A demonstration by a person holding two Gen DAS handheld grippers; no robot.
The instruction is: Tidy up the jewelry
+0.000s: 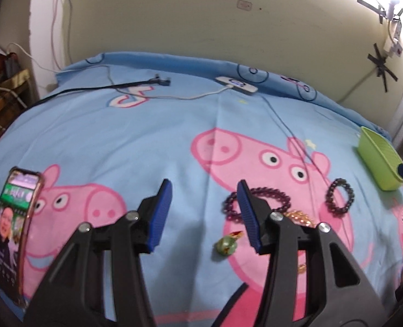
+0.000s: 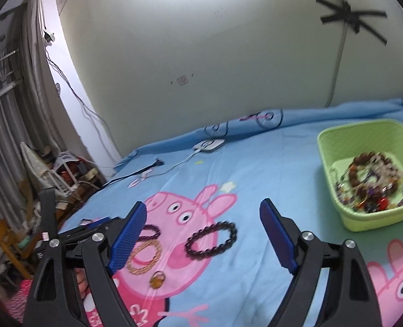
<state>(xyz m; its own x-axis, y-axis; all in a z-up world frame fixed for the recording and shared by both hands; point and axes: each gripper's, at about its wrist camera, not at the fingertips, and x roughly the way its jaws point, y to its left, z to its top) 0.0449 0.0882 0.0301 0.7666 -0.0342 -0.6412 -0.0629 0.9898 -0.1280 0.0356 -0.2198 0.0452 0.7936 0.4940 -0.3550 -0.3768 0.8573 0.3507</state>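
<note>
Dark bead bracelet (image 2: 211, 241) flat on bed sheet (image 2: 269, 163), between right gripper (image 2: 202, 237) pads, not touched. Jaws of right gripper spread, empty. Left gripper (image 1: 204, 212) likewise spread, empty, near purple bracelet (image 1: 258, 201). Green basket (image 2: 329, 141) close right, already holding beads. Advisable: lower, pinch 1 side of ring, lift clear, avoid sheet.

Open blue bedsheet (image 2: 269, 169) separates the dark bead bracelet (image 2: 211, 240) from the green basket (image 2: 335, 136); a charging cable (image 1: 190, 97) crosses farther back.
</note>
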